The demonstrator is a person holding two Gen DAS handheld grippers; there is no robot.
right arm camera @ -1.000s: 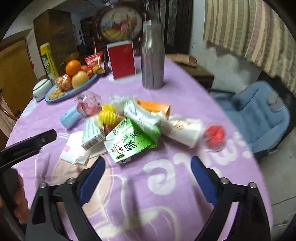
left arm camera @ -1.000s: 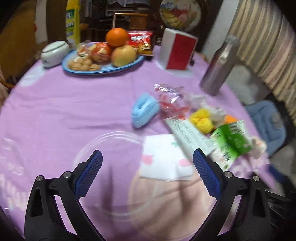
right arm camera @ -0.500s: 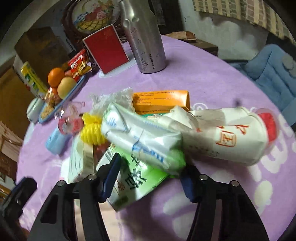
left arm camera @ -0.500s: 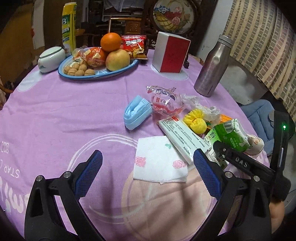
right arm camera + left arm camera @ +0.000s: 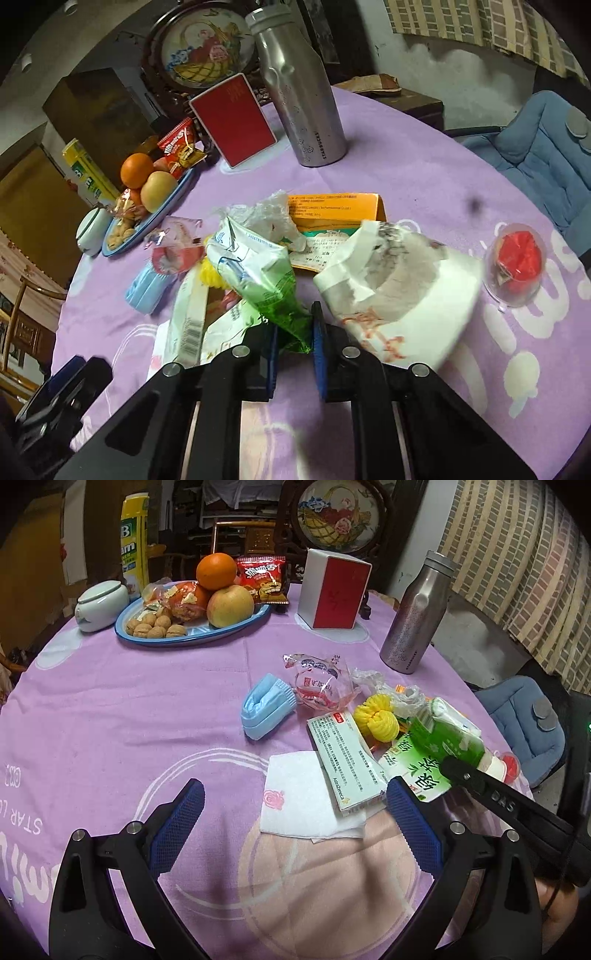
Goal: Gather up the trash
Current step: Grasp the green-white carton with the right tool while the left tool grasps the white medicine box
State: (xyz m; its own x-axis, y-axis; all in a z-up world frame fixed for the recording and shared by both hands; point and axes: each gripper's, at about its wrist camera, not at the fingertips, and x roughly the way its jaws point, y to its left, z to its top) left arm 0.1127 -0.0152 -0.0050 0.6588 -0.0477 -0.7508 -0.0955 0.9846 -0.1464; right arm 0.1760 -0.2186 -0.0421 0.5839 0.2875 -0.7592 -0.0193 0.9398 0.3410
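Note:
A heap of trash lies on the purple tablecloth [image 5: 147, 709]. My right gripper [image 5: 295, 339] is closing, and its blue pads pinch the green end of a green and white pouch [image 5: 258, 269]. Beside the pouch lie a crumpled white paper bag [image 5: 402, 288], an orange box [image 5: 336, 210] and a green tea carton [image 5: 417, 768]. My left gripper [image 5: 295, 797] hangs open above a white napkin [image 5: 295, 801], with nothing between its fingers. A white medicine box [image 5: 343, 760], a yellow ball [image 5: 376, 716], a clear wrapper [image 5: 321, 683] and a blue face mask [image 5: 266, 709] lie nearby.
At the back of the table stand a steel bottle [image 5: 413, 616], a red and white box [image 5: 332, 590], a blue plate [image 5: 192, 635] of fruit and nuts, and a white jar [image 5: 99, 605]. A clear cup with red contents [image 5: 517, 266] sits right. A blue cushioned chair [image 5: 535, 158] is past the edge.
My right gripper has moved in to the heap, rolled, and narrowed its jaws from wide open onto the green pouch. It now shows at the right of the left wrist view.

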